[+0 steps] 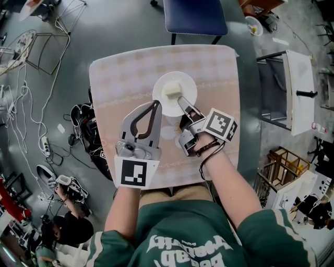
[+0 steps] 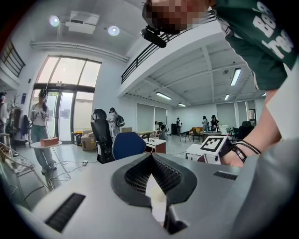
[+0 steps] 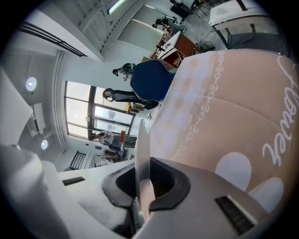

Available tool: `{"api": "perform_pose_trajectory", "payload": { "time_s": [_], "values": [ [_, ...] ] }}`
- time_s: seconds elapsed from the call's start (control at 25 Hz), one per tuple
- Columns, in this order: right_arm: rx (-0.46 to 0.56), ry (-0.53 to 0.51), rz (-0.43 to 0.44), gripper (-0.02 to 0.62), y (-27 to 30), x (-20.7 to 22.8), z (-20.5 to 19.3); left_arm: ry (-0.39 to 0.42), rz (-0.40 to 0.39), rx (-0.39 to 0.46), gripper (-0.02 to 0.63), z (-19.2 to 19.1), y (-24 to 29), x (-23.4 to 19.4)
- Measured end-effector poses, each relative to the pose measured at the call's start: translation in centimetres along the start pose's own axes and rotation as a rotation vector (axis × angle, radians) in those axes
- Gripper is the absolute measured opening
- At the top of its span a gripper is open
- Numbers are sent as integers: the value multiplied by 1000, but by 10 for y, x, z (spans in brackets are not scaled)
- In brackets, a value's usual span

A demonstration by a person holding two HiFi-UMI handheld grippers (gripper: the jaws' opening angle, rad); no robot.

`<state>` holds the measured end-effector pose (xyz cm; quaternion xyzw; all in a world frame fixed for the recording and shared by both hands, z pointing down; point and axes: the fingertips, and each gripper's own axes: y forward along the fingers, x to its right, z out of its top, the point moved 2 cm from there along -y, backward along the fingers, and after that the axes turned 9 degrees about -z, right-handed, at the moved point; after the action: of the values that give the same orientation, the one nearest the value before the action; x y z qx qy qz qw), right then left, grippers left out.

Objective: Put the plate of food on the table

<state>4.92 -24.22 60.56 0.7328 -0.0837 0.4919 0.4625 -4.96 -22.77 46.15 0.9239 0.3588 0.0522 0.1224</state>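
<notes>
A white plate carrying a pale block of food is over the middle of the table, which has a pink patterned cloth. My right gripper is shut on the plate's near rim. In the right gripper view the plate shows edge-on, pinched between the jaws of the right gripper. My left gripper meets the plate's near-left rim with its tips together. In the left gripper view a white sliver of plate sits between the closed jaws. Whether the plate touches the cloth I cannot tell.
A blue chair stands at the table's far side. Cables and shoes lie on the floor to the left, and a white cabinet stands at the right. A person crouches at the lower left. White circles are printed on the cloth.
</notes>
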Motion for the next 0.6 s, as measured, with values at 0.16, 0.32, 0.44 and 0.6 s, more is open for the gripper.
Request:
{"api": "perform_pose_trajectory", "payload": {
  "time_s": [0.16, 0.32, 0.44, 0.6],
  "values": [
    [-12, -34, -16, 25, 22, 1, 3, 4, -9, -2, 9, -9, 6, -8],
    [-22, -59, -78, 25, 37, 9, 3, -10, -14, -1, 9, -15, 7, -10],
    [-31, -61, -122, 25, 43, 16, 2, -16, -17, -11, 9, -20, 6, -12],
    [-25, -46, -153, 25, 46, 25, 1, -47, -12, -26, 9, -29, 6, -15]
  ]
}}
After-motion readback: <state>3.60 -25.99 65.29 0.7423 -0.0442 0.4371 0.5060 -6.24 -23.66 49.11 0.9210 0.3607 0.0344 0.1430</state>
